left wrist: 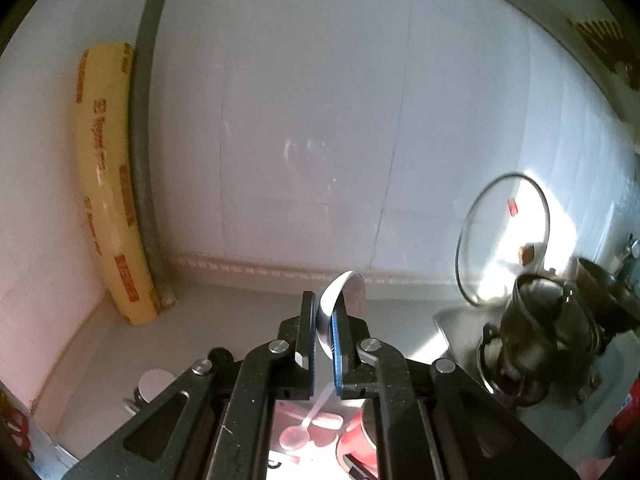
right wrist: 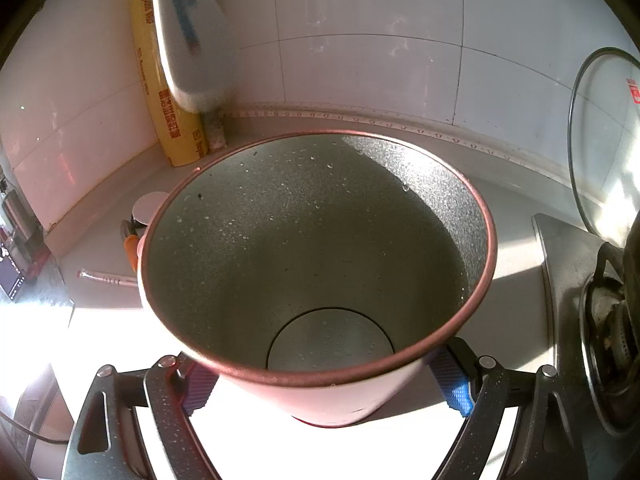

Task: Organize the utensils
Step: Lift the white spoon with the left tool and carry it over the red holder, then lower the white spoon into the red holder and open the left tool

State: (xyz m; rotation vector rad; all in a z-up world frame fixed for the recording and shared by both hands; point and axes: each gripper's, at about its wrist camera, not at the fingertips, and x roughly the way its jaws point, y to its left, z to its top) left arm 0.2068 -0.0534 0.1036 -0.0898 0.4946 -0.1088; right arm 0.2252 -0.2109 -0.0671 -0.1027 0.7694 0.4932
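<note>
The left gripper [left wrist: 323, 336] is clenched on a white spoon [left wrist: 340, 300]: its bowl sticks up past the fingertips, while the handle runs back and down between the fingers, so the long axis lies along the gripper. The right gripper [right wrist: 326, 390] grasps a red cup [right wrist: 320, 240] by its lower wall, mouth open and tilted toward the camera, empty inside. In the left wrist view that cup [left wrist: 358, 440] shows below and behind the left fingers. The blurred grey shape above the cup's far left rim is probably the left gripper's body.
</note>
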